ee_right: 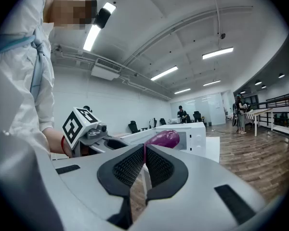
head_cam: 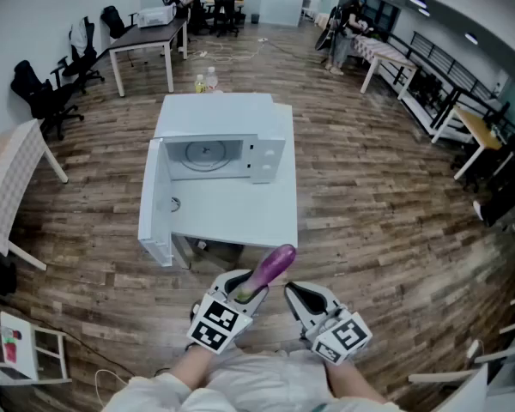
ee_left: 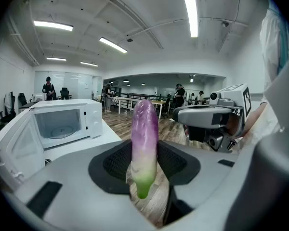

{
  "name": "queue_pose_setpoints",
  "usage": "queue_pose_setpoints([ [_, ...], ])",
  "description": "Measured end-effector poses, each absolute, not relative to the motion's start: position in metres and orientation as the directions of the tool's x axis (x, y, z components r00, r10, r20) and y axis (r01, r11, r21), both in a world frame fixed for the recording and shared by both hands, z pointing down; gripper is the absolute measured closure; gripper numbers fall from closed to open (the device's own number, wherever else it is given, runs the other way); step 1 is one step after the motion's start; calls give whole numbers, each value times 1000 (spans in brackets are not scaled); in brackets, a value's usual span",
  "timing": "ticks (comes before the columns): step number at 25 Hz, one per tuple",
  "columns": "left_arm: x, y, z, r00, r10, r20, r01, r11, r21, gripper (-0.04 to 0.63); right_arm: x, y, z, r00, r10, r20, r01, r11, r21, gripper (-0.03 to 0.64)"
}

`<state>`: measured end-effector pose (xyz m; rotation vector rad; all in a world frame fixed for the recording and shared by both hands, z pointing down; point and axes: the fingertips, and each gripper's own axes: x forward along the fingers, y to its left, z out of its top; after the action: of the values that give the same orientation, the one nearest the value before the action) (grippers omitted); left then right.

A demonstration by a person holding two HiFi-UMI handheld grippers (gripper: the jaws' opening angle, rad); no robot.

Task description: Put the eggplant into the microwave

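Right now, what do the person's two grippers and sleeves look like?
The left gripper and the right gripper have light grey shells with black, mesh-textured pads. Each carries a white cube with black square markers. The sleeves are white.

Microwave (head_cam: 219, 148) sits on bench (head_cam: 240, 217), its door (head_cam: 153, 204) open at left. Eggplant (head_cam: 270, 269) in left tongs (head_cam: 240, 290) before bench; right tongs (head_cam: 296, 294) just beside, right.

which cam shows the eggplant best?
Left gripper view: the eggplant stands mid-frame, whole, clamped between the jaws. Head view shows it small, from above. Right gripper view catches only its purple end past closed jaws.
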<state>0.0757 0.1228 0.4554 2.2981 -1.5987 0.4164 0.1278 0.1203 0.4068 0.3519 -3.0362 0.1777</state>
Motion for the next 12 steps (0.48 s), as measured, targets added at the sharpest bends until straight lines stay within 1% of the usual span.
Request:
queue_pose_setpoints([
  [12, 70, 127, 453, 322, -858, 400, -945, -314, 88, 428, 119, 125, 403, -977, -195, 86, -203, 975, -88, 577],
])
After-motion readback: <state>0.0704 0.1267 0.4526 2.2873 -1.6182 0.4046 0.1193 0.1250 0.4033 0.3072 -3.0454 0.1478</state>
